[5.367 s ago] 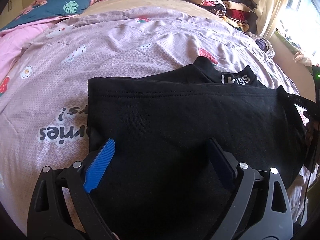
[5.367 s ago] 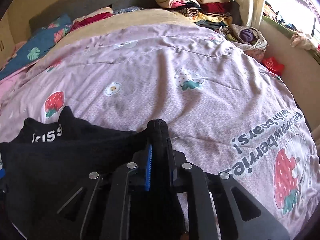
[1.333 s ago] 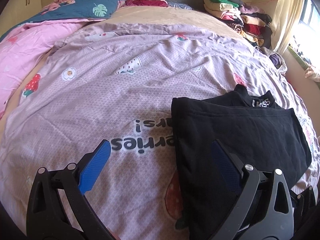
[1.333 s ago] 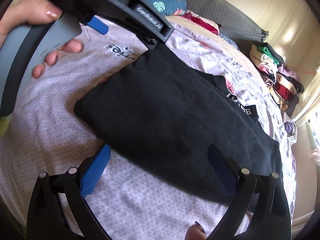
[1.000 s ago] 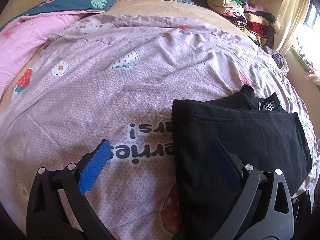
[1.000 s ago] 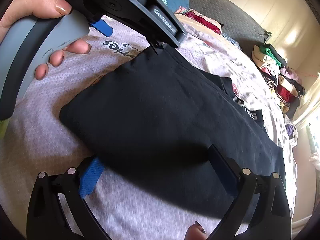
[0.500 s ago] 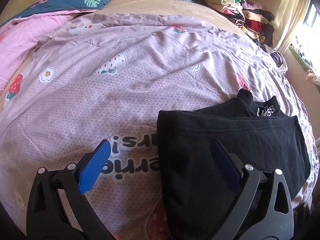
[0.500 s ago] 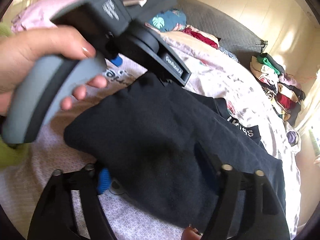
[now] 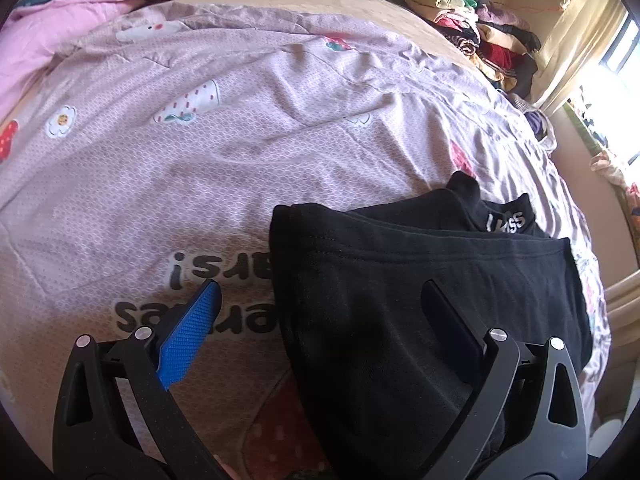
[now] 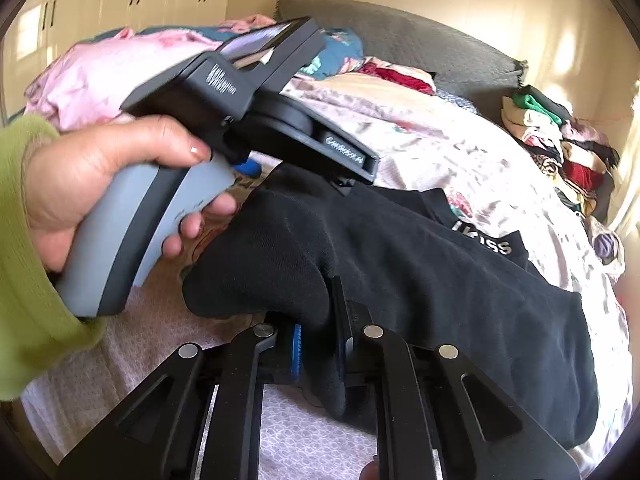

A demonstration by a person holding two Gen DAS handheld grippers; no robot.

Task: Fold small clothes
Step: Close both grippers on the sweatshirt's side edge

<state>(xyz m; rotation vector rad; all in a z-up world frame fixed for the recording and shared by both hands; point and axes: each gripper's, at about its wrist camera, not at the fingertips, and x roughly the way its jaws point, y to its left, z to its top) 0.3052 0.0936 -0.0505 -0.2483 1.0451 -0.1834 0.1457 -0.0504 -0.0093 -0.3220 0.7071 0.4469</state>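
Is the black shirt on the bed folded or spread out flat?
Folded. The black shirt lies in stacked layers, with its collar label sticking out from under the upper layer on the bed cover.

Setting was a home bedroom: bed with strawberry-print quilt [image 9: 240, 152], padded grey headboard [image 10: 420, 40], folded clothes stack [image 9: 472, 28], closet doors [image 10: 136, 0].

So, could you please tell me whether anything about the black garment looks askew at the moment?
Yes: the black garment is bunched at its near edge, where the right gripper has just closed on it, so that edge no longer lies flat.
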